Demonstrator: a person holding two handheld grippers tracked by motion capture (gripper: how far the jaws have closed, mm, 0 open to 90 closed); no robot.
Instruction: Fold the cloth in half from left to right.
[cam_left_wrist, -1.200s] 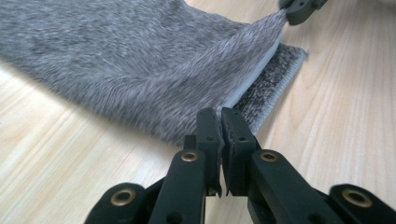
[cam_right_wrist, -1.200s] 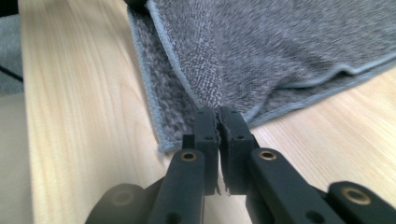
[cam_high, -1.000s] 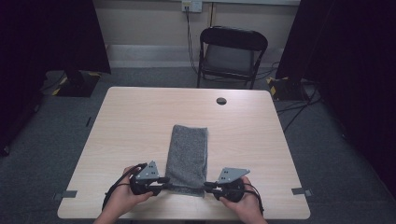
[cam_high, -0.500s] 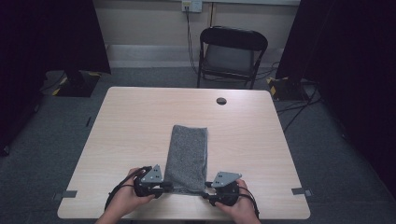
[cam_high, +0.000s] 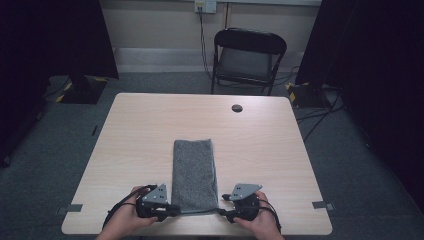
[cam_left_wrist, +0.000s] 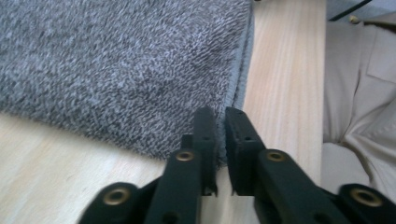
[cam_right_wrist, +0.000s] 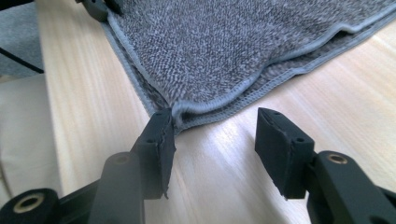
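Note:
A grey towel (cam_high: 194, 170), folded into a long strip, lies on the wooden table (cam_high: 140, 130) and reaches to near its front edge. My left gripper (cam_high: 175, 211) is at the towel's near left corner. In the left gripper view the towel (cam_left_wrist: 116, 60) has its hemmed edge pinched between the jaws, so the left gripper (cam_left_wrist: 220, 123) is shut on it. At the near right corner my right gripper (cam_high: 220, 212) rests on the table. In the right gripper view the right gripper (cam_right_wrist: 215, 126) is open, with the corner of the towel (cam_right_wrist: 224, 46) touching its left jaw.
A small black round cap (cam_high: 237, 108) sits in the tabletop at the far side. A black folding chair (cam_high: 247, 55) stands behind the table. Dark curtains hang at both sides. The person's light clothing (cam_left_wrist: 359, 93) is just past the table's front edge.
Both grippers have slid a little toward the table's front edge, and the towel's near end has come with them.

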